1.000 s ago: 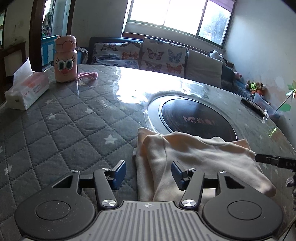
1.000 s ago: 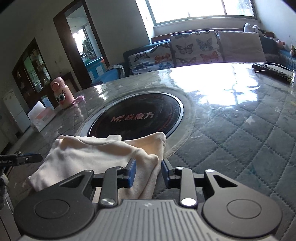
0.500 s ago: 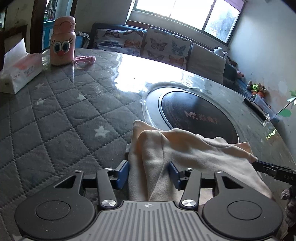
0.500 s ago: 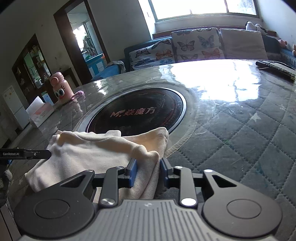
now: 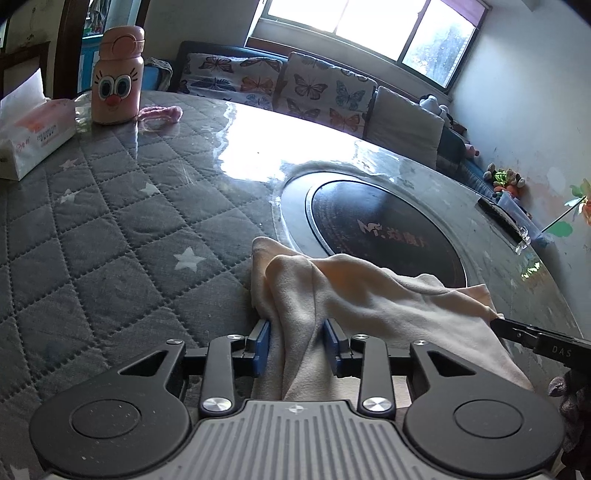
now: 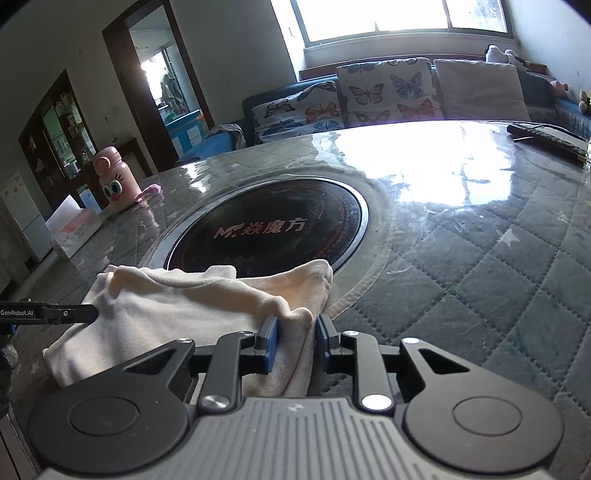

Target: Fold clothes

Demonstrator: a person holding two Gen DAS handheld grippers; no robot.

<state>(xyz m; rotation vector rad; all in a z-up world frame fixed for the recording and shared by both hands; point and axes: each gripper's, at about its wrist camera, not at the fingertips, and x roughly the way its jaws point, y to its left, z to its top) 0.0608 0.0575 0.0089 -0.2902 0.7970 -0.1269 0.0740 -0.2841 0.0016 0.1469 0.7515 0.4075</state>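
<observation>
I had the cream garment [image 5: 369, 306] lying on the near edge of the quilted table [image 5: 110, 229], partly over the round induction hob [image 5: 384, 236]. My left gripper [image 5: 297, 345] had just been closing on its left end, cloth bunched between the pads; my right gripper [image 6: 295, 347] pinched the right end. I judged this the grasping step; next I needed to lift both ends together and carry them over evenly.

Sunlit window [image 5: 373, 27], butterfly-cushioned sofa [image 6: 369, 96], dark doorway [image 6: 162, 85]
</observation>
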